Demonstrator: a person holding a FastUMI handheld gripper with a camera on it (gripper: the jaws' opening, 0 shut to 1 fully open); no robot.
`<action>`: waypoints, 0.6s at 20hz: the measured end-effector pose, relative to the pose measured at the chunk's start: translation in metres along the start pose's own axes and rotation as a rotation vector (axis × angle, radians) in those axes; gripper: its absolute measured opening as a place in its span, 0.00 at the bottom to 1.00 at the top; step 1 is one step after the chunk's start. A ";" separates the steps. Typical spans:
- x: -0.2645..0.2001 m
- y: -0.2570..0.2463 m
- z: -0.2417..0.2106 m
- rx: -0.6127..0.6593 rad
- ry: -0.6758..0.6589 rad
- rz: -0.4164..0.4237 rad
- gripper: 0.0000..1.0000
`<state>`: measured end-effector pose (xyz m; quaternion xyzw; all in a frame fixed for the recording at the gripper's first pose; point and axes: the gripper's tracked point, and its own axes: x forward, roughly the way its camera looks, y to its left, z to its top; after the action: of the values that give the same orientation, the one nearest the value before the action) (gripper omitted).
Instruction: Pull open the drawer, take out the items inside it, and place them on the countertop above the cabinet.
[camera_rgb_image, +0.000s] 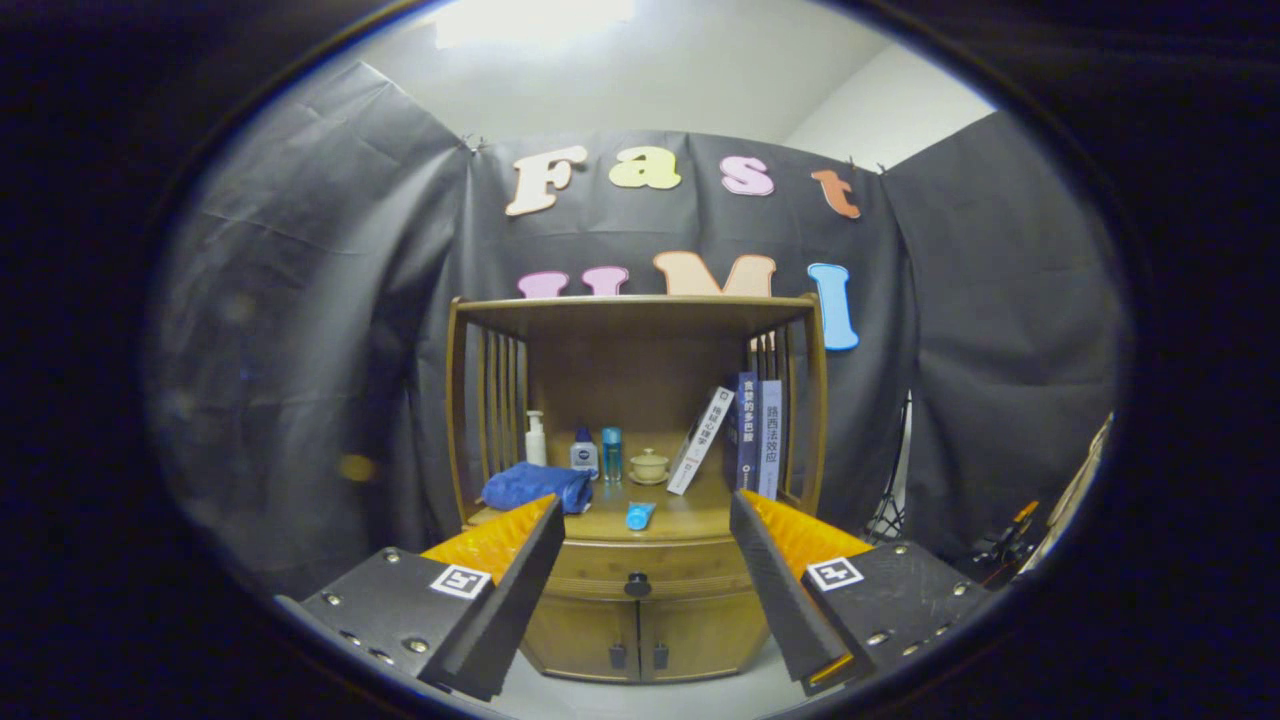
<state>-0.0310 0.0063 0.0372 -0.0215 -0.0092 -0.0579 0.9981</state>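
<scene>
1. The claw (640, 545) hangs in the air in front of a wooden cabinet (638, 620), its two fingers (510, 580) spread wide apart with nothing between them.
2. The drawer (640, 568) sits just under the tabletop (690, 520) and looks closed; its dark round knob (637, 584) lies in the gap between the fingers, beyond them.
3. Below the drawer, two cabinet doors (640, 635) meet at the middle, each with a small dark handle.
4. Whatever is inside the drawer cannot be seen.
5. A blue cloth (535, 487) lies bunched at the tabletop's left front corner, just behind the left finger.
6. A small light-blue tube (639, 515) lies near the middle of the front edge.
7. Along the back, from the left: a white pump bottle (536, 440), a small bottle with a dark cap (584, 452), a slim blue bottle (611, 452) and a pale lidded cup (649, 465).
8. At the right side, two books (756, 435) stand upright against the slatted side frame, and a white book (700, 440) leans tilted against them.
9. A wooden roof (640, 310) on slatted sides covers the tabletop.
</scene>
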 end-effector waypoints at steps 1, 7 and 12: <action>-0.001 0.000 -0.002 0.002 0.003 0.003 0.99; -0.001 -0.003 -0.005 0.049 0.000 0.003 0.99; 0.000 -0.002 -0.016 0.045 0.015 0.008 0.99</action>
<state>-0.0309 0.0036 0.0218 0.0012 -0.0032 -0.0539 0.9985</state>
